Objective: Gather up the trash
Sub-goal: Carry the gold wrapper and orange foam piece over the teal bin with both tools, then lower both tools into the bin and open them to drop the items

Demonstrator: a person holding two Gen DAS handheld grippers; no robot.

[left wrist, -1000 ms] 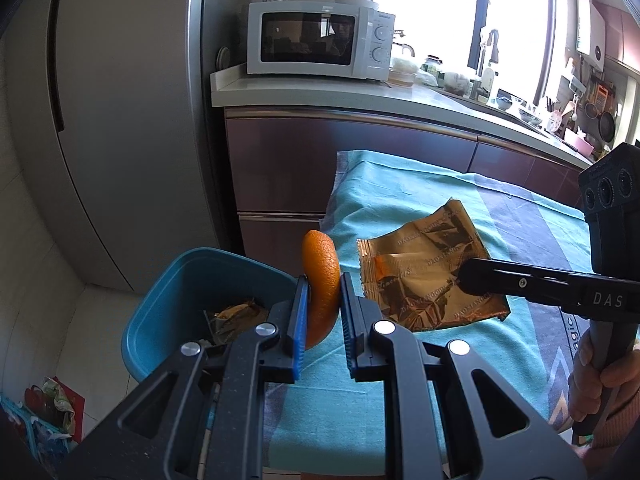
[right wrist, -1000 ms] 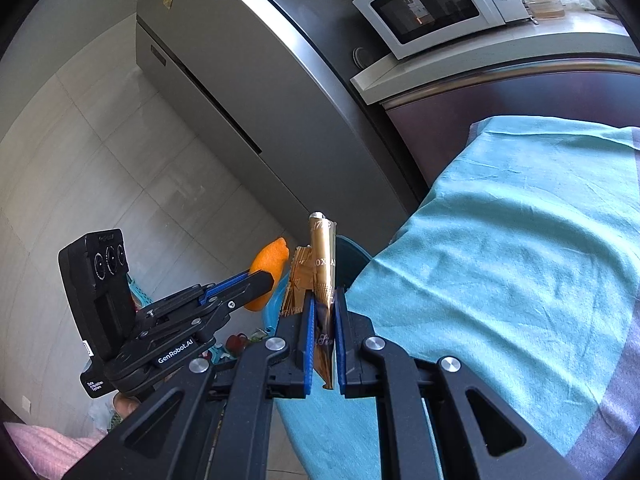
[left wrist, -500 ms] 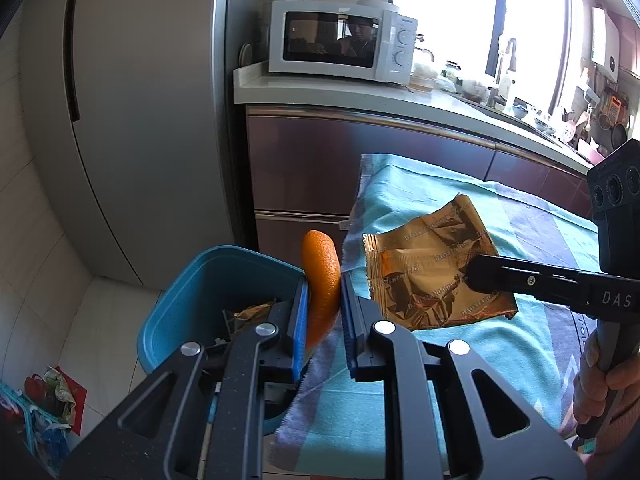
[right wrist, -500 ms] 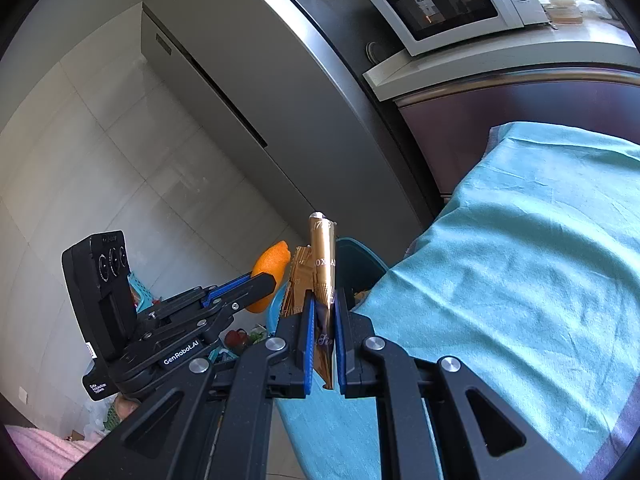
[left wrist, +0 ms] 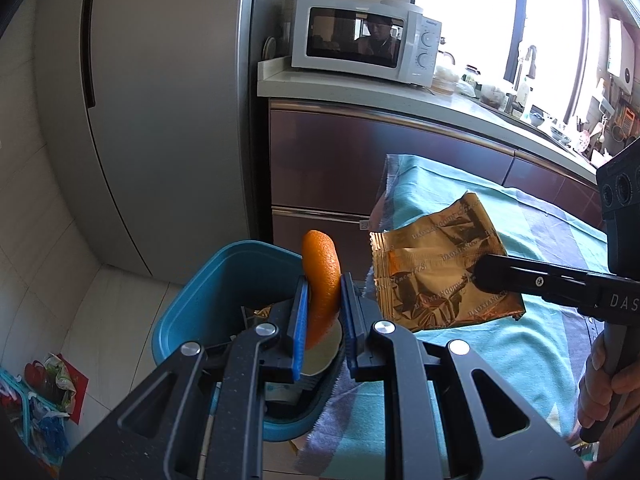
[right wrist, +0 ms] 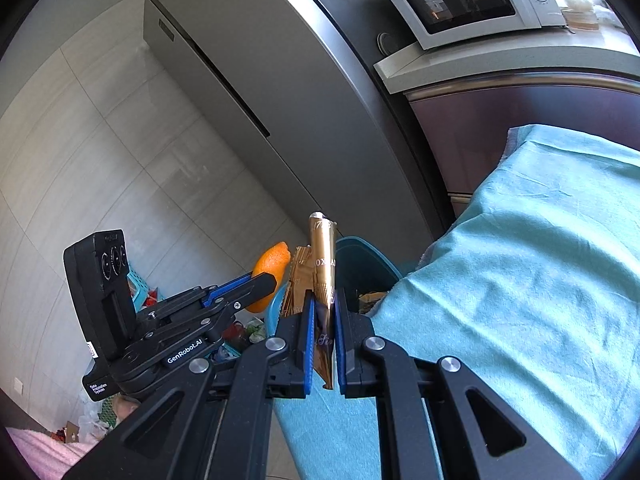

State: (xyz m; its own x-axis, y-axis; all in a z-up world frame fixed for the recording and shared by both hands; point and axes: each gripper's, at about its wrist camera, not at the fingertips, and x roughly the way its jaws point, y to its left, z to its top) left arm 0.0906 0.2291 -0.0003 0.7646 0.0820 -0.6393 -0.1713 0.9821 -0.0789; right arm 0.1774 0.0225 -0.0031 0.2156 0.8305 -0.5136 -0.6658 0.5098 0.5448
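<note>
Peel (wrapper too) nearer bin

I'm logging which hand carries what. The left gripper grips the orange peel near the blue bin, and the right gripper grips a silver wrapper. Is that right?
Not quite: the wrapper is gold, not silver, as the left wrist view shows clearly. The rest stands: the left gripper grips the orange peel near the blue bin, and the right gripper grips the wrapper.

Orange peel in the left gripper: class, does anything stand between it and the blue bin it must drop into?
Nothing visible blocks it. The orange peel, pinched by the left gripper, is above the open, lidless blue bin. The gold wrapper in the right gripper hangs beside it, over the teal cloth.
</note>
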